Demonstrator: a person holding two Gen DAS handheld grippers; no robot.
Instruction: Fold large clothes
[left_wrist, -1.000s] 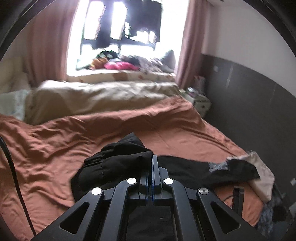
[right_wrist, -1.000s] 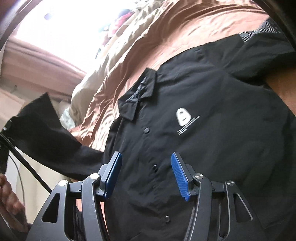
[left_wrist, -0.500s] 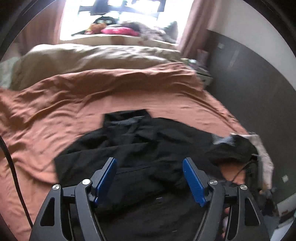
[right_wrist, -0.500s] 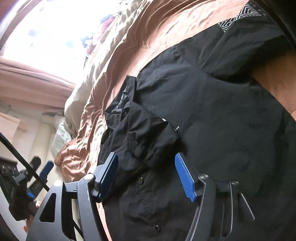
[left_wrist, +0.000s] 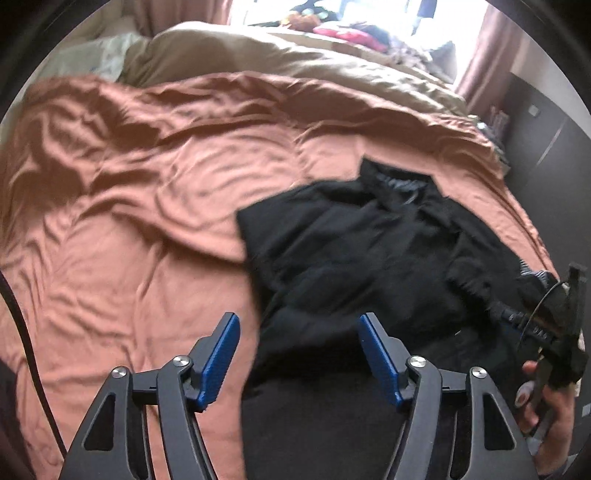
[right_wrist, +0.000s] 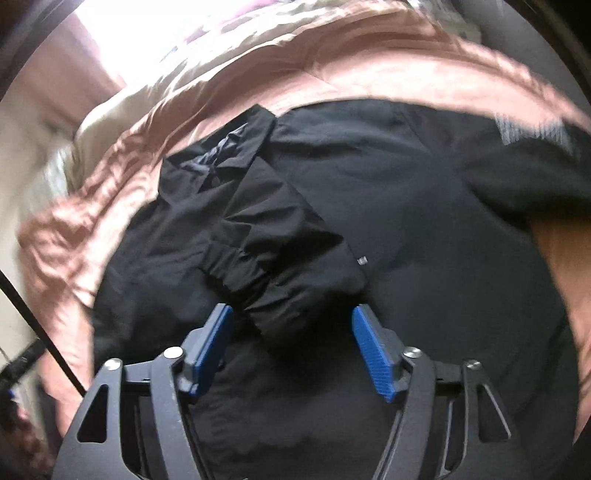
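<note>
Your left tool (left_wrist: 297, 354) hangs over the near left edge of the black jacket (left_wrist: 369, 258), its blue pads (left_wrist: 221, 358) set apart with nothing pinched between them; those jaws have just eased a little closer but remain well apart. The jacket lies on the rust-coloured bedspread (left_wrist: 147, 203) toward the right side of the bed, collar (left_wrist: 399, 181) at the far end. Your right tool (right_wrist: 291, 343) hovers above the jacket's front, its jaws parted and just widening; the gathered cuff (right_wrist: 273, 280) of a sleeve folded across the chest lies just ahead of the pads, not gripped. In the left view your right hand (left_wrist: 550, 402) shows at the right edge. A tan duvet (left_wrist: 295, 62) sits bunched beyond the bedspread.
</note>
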